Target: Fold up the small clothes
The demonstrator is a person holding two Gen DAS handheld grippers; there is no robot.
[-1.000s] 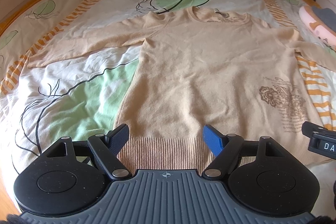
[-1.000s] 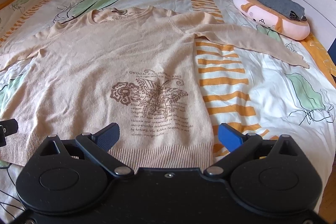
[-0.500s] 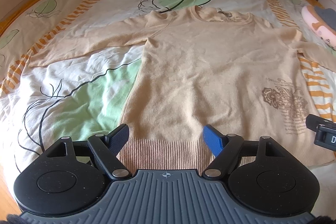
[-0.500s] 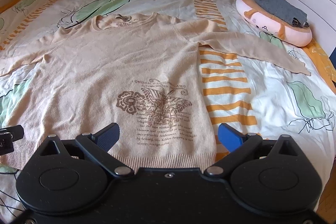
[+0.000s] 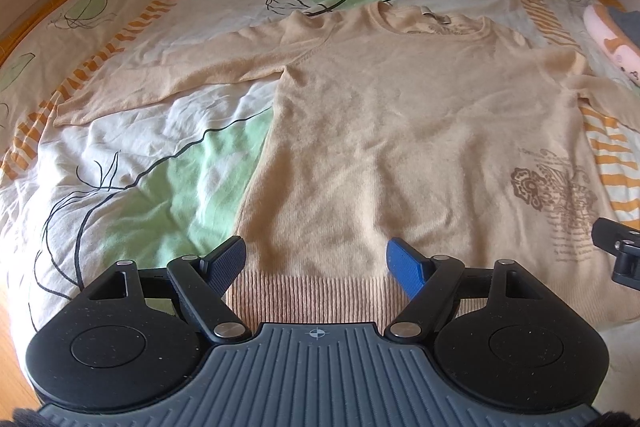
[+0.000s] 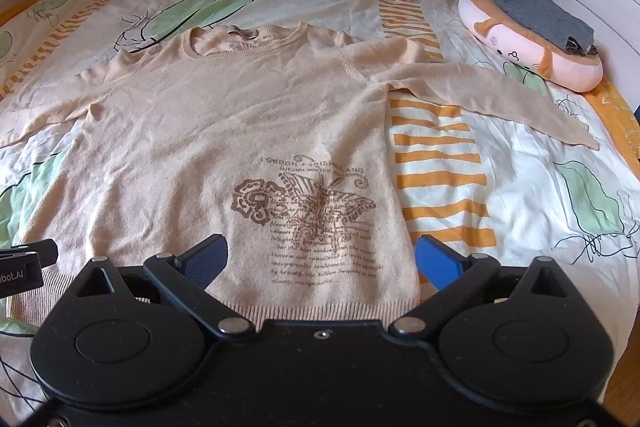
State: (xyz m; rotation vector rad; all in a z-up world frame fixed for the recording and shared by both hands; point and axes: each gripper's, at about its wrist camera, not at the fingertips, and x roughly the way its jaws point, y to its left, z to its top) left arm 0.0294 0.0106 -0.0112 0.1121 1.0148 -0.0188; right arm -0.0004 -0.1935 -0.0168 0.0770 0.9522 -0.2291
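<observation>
Since the earlier frames both views have drawn back a little toward the hem, so the sweater (image 6: 224, 131) sits slightly farther up in each picture; the cloth itself has not shifted. It lies flat and face up on the bedspread (image 6: 520, 195), collar away from the grippers, both sleeves spread out sideways.

The left gripper (image 5: 316, 261) hovers over the sweater's left hem corner, jaws spread wide with nothing between them but the ribbed edge below. The right gripper (image 6: 322, 259) hovers over the right hem corner, jaws likewise spread and empty (one finger over the print, the other past the side seam).

Bare bedspread lies open on both sides of the sweater. Beyond its right sleeve, a plush pillow (image 6: 532, 43) rests near the bed's edge.
</observation>
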